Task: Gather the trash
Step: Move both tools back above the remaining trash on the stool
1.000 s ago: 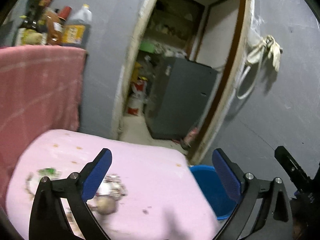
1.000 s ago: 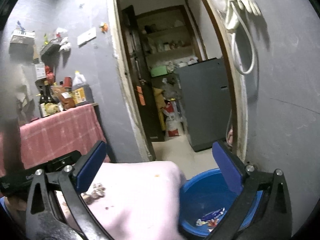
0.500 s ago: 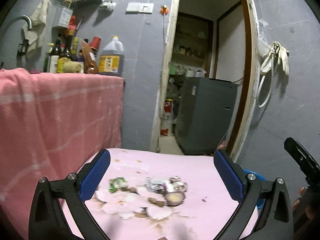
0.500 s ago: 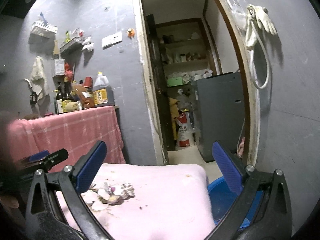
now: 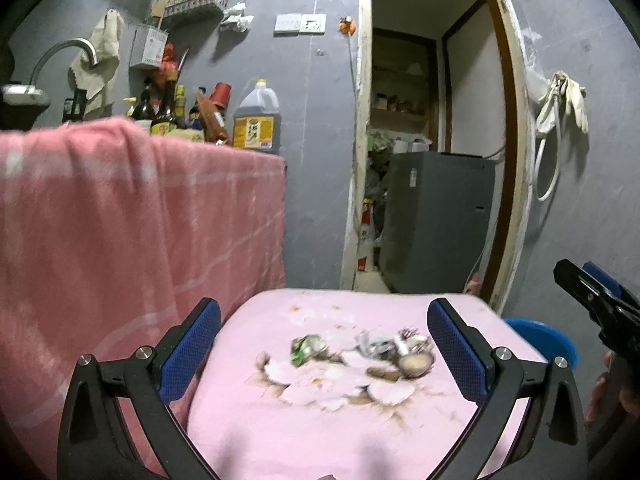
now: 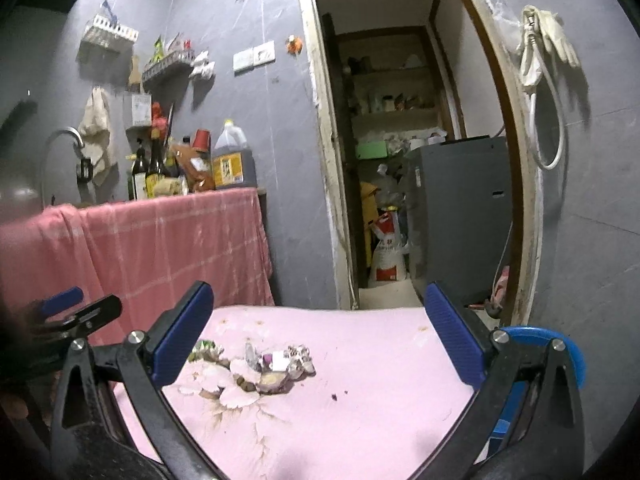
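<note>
Both grippers, left gripper (image 5: 322, 346) and right gripper (image 6: 318, 336), hang spread wide and empty above the pink table (image 5: 320, 432). The trash pile (image 5: 364, 350) sits mid-table, the blue basin (image 6: 576, 356) off the right edge. I risk pinching the cloth or scattering loose scraps if I close too low.

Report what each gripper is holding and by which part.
Nothing is held. The left gripper and the right gripper are both open and empty above the table; the trash lies untouched.

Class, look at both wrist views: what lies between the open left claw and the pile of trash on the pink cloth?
Only bare pink cloth, seen best in the left wrist view, between the left claw and the trash pile.
</note>
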### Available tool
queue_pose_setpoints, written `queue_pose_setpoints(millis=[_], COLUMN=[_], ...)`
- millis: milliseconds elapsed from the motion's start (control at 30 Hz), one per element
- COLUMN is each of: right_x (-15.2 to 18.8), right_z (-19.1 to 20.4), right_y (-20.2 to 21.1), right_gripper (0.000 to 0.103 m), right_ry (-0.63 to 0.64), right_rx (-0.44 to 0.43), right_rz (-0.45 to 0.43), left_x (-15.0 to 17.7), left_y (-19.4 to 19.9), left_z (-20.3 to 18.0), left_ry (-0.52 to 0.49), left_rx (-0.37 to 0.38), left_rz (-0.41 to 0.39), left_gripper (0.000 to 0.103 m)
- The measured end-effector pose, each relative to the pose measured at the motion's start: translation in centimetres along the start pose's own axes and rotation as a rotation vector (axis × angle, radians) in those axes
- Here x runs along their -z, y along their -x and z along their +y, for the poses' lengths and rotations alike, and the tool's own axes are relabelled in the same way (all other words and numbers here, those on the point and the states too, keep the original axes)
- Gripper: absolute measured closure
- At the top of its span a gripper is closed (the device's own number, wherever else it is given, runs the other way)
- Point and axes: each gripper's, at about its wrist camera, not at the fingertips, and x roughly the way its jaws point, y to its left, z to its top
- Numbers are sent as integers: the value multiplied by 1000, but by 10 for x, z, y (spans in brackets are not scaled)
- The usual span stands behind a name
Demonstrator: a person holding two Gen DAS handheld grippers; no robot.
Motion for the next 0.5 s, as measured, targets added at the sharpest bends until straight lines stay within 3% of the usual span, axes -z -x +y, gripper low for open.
queue_pose_setpoints(millis=[500], right_x=[39], right_z=[0], right_y=[-65], right_gripper=[0], right_ry=[-11], right_rx=[-45], right_rz=[229], left_x=[35], left_y=[-46], left_z=[35], left_ry=[18], left_rx=[-19], left_rz=[196], left_gripper=[2])
